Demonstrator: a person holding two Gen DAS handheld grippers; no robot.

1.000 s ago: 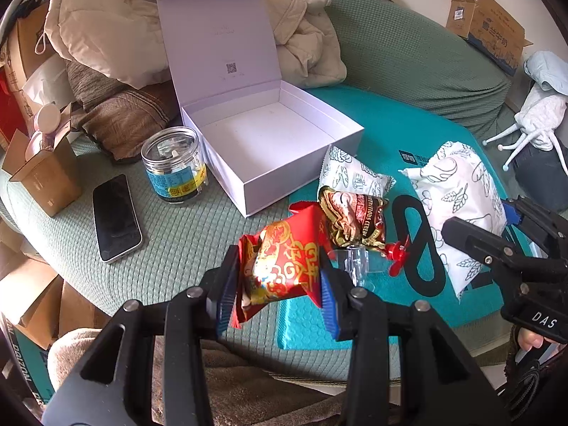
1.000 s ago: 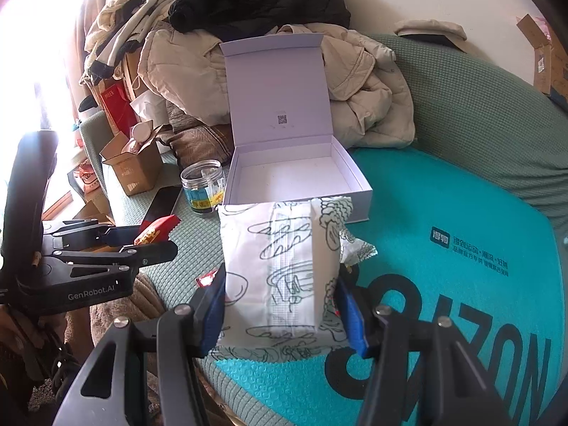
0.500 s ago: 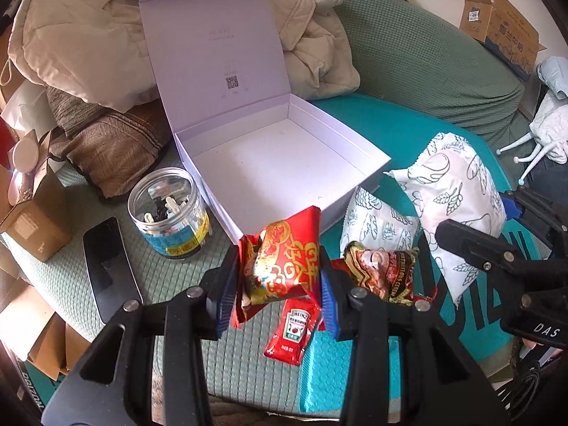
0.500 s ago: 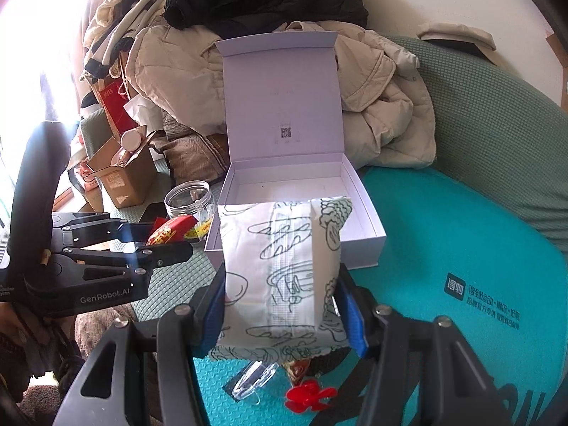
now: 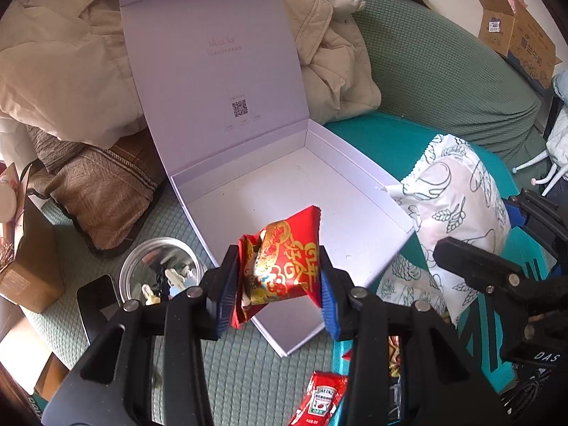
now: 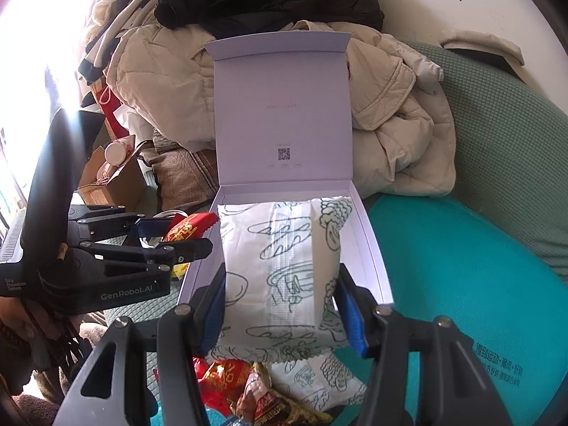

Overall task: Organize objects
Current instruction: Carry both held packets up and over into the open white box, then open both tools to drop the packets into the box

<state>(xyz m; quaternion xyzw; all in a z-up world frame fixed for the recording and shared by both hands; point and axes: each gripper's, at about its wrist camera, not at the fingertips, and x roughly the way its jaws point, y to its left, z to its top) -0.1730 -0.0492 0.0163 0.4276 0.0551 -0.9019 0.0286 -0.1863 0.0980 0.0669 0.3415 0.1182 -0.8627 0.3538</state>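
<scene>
An open lavender box (image 5: 284, 191) with its lid standing upright lies on the green-covered sofa, and nothing is inside it. My left gripper (image 5: 277, 277) is shut on a red and gold snack packet (image 5: 284, 266), held over the box's front left corner. My right gripper (image 6: 284, 301) is shut on a white packet with line drawings (image 6: 284, 269), held above the box (image 6: 365, 234) at its near edge. In the left wrist view that white packet (image 5: 458, 206) hangs at the box's right side. The left gripper (image 6: 184, 238) with the red packet shows at the left of the right wrist view.
A clear jar (image 5: 159, 277), a black phone (image 5: 96, 305) and a small cardboard box (image 5: 28, 262) lie left of the lavender box. A ketchup sachet (image 5: 319, 397), more snack packets (image 6: 248, 390) and a second white packet (image 6: 319, 383) lie on the teal mat (image 6: 461, 284). Coats (image 5: 64, 71) are piled behind.
Both grippers have travelled with their packets toward the lavender box, which now looms larger in both views. Each packet now hangs over the box's edge. Neither grip changed.
</scene>
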